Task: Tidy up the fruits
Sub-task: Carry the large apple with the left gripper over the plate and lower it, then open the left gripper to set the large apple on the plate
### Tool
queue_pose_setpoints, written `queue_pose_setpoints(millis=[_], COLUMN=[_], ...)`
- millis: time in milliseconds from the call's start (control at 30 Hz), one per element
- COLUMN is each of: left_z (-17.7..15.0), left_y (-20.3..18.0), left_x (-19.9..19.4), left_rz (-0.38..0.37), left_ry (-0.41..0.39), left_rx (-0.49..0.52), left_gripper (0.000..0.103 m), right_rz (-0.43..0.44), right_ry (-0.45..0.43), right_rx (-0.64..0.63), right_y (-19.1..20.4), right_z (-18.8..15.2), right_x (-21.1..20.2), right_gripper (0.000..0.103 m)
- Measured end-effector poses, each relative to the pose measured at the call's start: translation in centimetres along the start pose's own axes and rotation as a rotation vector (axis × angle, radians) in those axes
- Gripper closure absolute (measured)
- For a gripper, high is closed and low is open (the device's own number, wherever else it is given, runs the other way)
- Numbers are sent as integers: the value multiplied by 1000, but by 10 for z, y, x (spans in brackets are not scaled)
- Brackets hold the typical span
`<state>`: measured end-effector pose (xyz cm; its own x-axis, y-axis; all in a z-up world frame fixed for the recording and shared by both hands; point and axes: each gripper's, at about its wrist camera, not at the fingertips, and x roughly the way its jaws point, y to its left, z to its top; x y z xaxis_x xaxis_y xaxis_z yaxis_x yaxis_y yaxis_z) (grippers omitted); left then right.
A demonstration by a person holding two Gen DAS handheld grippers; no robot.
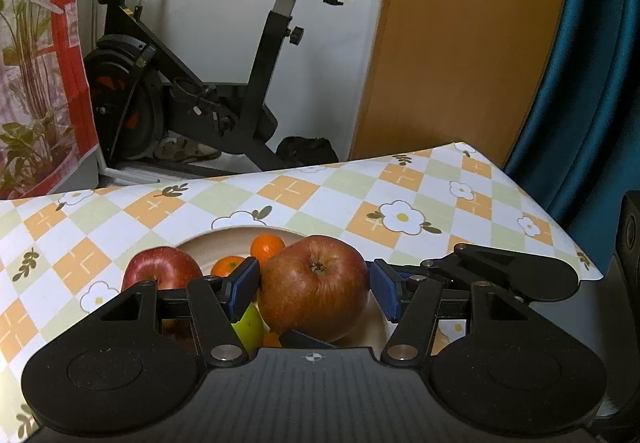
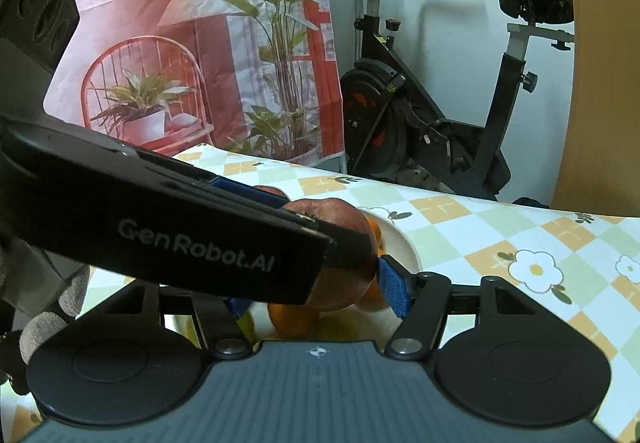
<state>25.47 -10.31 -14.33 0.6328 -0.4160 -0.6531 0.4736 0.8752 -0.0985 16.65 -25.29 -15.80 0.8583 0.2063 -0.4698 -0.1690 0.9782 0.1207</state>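
A large red-brown apple (image 1: pixel 314 287) sits between the blue pads (image 1: pixel 245 285) of my left gripper (image 1: pixel 314 283), which press on its two sides. It hangs just over a cream plate (image 1: pixel 224 239) that holds a red apple (image 1: pixel 160 269), oranges (image 1: pixel 267 248) and a green fruit (image 1: pixel 250 327). In the right wrist view the same apple (image 2: pixel 344 275) lies between the fingers of my right gripper (image 2: pixel 316 299). Its right pad (image 2: pixel 394 291) touches the apple's side. The left gripper's black body (image 2: pixel 200 243) crosses in front and hides the apple's left side. An orange (image 2: pixel 292 317) shows below.
The table (image 1: pixel 400 179) wears a checked cloth with flowers. Behind it stand an exercise bike (image 1: pixel 256 83), a printed plant backdrop (image 2: pixel 200 63), a wooden panel (image 1: pixel 460 43) and a blue curtain (image 1: pixel 580 103). A gloved hand (image 2: pixel 48 319) shows at the lower left.
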Motion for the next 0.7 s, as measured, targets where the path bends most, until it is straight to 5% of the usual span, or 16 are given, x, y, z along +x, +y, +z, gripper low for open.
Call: queue_pose_setpoints(millis=[300,700], left_z=[8,9], left_y=[33,37], left_x=[10,13], left_rz=[-40,-24], left_ry=[34,36], left_rx=[-156,-165], left_gripper=[41,40], right_rz=[17,0], right_ry=[18,43], right_rx=[22,-11], right_y=[-6,-1], right_z=[15,26], right_x=[26,39], right_gripper=[37,35])
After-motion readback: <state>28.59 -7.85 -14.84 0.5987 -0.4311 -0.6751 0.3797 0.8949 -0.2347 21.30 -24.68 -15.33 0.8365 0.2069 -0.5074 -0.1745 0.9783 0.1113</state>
